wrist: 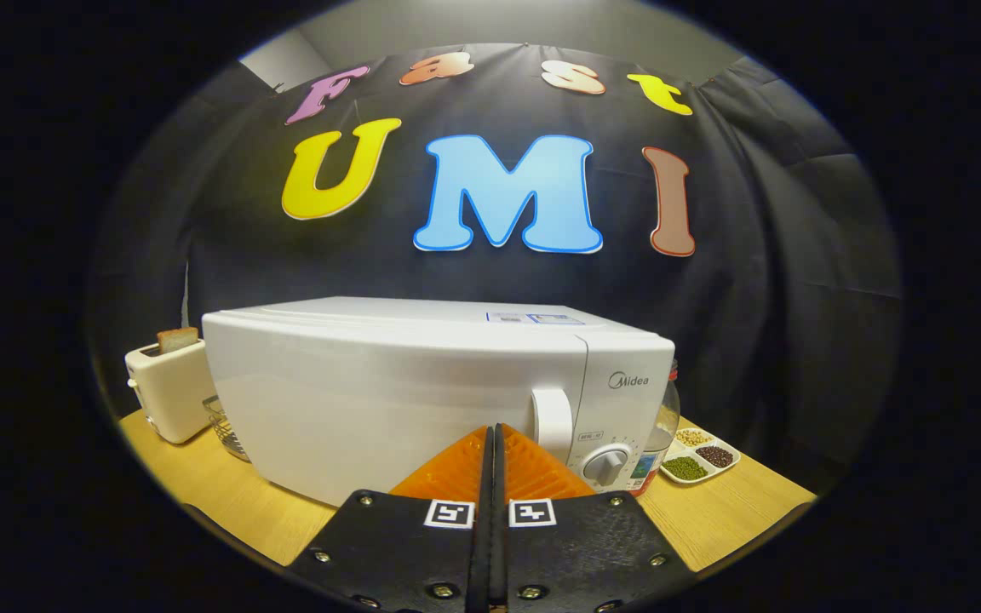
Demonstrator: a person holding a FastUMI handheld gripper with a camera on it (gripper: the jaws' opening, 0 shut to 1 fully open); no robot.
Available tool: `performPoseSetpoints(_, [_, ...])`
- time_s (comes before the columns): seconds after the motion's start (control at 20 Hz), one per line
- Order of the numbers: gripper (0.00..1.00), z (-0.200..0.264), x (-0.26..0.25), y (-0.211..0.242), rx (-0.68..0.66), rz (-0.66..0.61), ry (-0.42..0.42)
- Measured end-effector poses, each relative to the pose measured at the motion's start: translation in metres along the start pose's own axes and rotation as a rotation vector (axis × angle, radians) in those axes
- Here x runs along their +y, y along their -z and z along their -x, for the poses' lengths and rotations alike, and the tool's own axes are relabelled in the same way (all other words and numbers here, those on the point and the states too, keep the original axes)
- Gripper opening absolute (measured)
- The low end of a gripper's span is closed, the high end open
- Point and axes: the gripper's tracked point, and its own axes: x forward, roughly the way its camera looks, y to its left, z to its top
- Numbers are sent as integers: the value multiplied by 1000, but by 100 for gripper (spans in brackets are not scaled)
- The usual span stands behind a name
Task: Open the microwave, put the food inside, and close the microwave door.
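Observation:
A white microwave (405, 383) stands on the wooden table (737, 511) with its door closed. Its white handle (552, 423) is on the right part of the front, beside the control panel with a round knob (606, 465). My gripper (494, 438) is shut with nothing between its fingers. The fingertips sit just in front of the door, slightly left of the handle.
A white toaster (169, 387) with a slice of bread stands left of the microwave, and a clear glass bowl (226, 426) sits between them. Right of the microwave are a glass jar (662, 421) and a white divided dish (699, 455) of beans.

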Motion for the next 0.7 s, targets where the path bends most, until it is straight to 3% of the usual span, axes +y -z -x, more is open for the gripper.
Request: performPoseSetpoints(0.7, [1, 164, 14, -121, -104, -33, -104])
